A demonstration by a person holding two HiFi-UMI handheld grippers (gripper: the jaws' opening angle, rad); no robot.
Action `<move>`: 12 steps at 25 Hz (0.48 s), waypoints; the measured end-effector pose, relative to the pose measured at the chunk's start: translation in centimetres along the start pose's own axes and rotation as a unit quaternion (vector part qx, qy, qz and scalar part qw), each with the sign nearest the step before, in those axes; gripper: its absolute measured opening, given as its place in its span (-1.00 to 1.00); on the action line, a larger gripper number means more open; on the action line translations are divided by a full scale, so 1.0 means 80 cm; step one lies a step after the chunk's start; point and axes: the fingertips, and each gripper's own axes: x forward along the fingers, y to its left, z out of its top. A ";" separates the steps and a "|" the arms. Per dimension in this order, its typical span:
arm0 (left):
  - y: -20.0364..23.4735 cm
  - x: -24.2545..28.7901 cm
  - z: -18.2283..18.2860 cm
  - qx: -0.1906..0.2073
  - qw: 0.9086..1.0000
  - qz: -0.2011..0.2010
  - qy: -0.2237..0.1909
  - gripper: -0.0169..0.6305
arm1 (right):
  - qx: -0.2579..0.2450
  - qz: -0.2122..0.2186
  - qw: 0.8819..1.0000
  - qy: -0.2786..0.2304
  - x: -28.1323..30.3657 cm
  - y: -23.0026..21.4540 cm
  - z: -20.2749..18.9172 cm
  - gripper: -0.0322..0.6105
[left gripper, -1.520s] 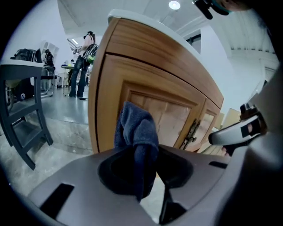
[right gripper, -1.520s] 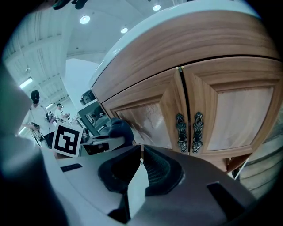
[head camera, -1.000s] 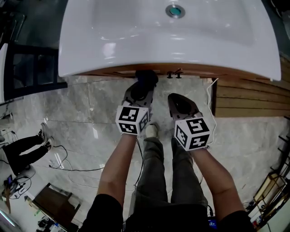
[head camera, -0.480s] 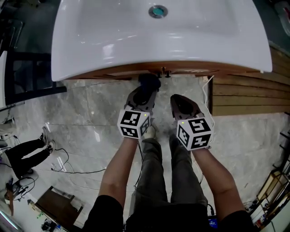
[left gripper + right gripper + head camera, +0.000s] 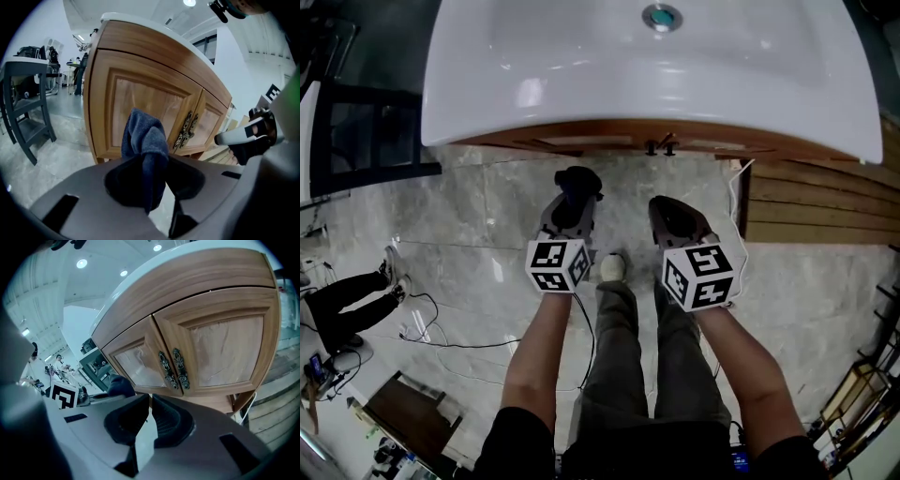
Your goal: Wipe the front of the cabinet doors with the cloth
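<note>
A wooden cabinet with two panelled doors [image 5: 140,101] [image 5: 220,345] stands under a white sink [image 5: 656,84]. Ornate metal handles [image 5: 186,131] [image 5: 174,369] [image 5: 661,147] sit where the doors meet. My left gripper [image 5: 151,161] [image 5: 573,194] is shut on a dark blue cloth [image 5: 145,138] [image 5: 579,178], which sticks up between the jaws. The cloth hangs a short way in front of the left door, not touching it. My right gripper [image 5: 150,401] [image 5: 664,202] is shut with nothing in it, level with the handles and short of the doors.
A dark chair frame [image 5: 28,103] [image 5: 366,141] stands left of the cabinet. Wooden planks [image 5: 816,202] and a white cable [image 5: 736,202] lie to the right. My own legs and shoe [image 5: 612,269] are below the grippers. Another person's legs [image 5: 347,300] and cables [image 5: 441,337] are on the marble floor.
My left gripper has drawn back from under the sink rim, toward me and slightly left, taking the cloth off the cabinet front. The right gripper has barely moved.
</note>
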 end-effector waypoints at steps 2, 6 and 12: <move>0.020 -0.006 -0.002 -0.012 1.000 0.015 -0.005 -0.64 | 0.000 0.002 1.000 0.005 0.008 0.007 -0.003 -0.76; 0.056 -0.012 0.002 -0.016 0.999 0.036 -0.013 -0.64 | 0.004 0.008 1.000 0.006 0.025 0.026 0.000 -0.76; 0.094 -0.009 0.020 -0.016 0.998 0.056 -0.031 -0.64 | 0.000 0.017 1.000 0.010 0.045 0.053 0.001 -0.76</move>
